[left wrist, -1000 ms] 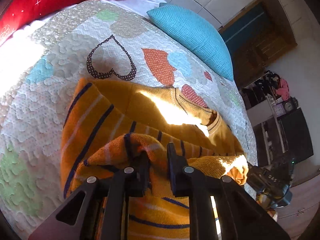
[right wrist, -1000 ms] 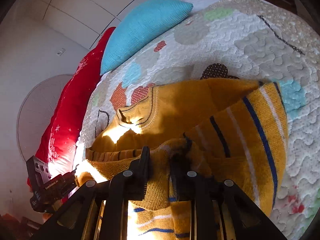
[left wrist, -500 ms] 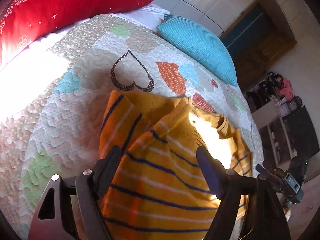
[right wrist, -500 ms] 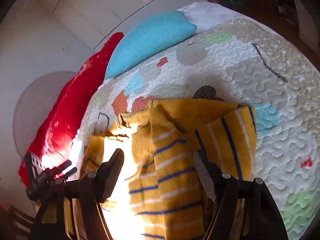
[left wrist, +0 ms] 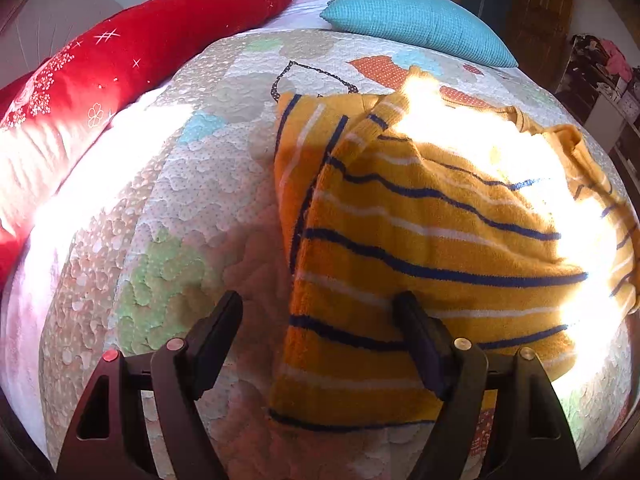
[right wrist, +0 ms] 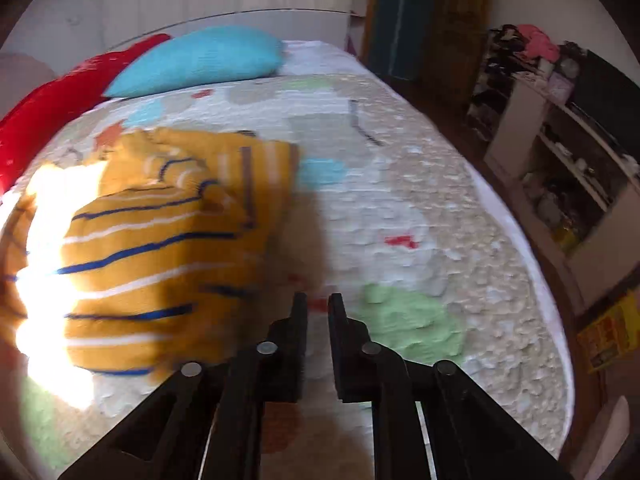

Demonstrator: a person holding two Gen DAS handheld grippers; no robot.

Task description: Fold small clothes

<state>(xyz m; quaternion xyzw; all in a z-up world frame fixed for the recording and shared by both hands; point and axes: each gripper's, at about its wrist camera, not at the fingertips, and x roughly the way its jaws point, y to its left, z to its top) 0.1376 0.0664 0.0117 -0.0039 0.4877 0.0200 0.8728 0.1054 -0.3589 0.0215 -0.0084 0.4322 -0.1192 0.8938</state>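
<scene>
A small mustard sweater (left wrist: 420,240) with navy and white stripes lies folded over itself on the patterned quilt (left wrist: 192,184). My left gripper (left wrist: 318,312) is open and empty, its jaws wide apart above the sweater's near left edge. In the right wrist view the sweater (right wrist: 152,248) lies to the left, blurred. My right gripper (right wrist: 318,308) is nearly closed with a narrow gap, holds nothing, and hovers over the quilt (right wrist: 420,216) to the right of the sweater.
A red pillow (left wrist: 100,80) and a teal pillow (left wrist: 412,20) lie at the head of the bed. Strong sunlight washes out parts of the sweater. Shelves with clutter (right wrist: 560,140) stand beyond the bed's right edge.
Both grippers held the sweater's hem a second ago, then opened and let it drop folded. Both have pulled back; the right one swung right and narrowed to a slit.
</scene>
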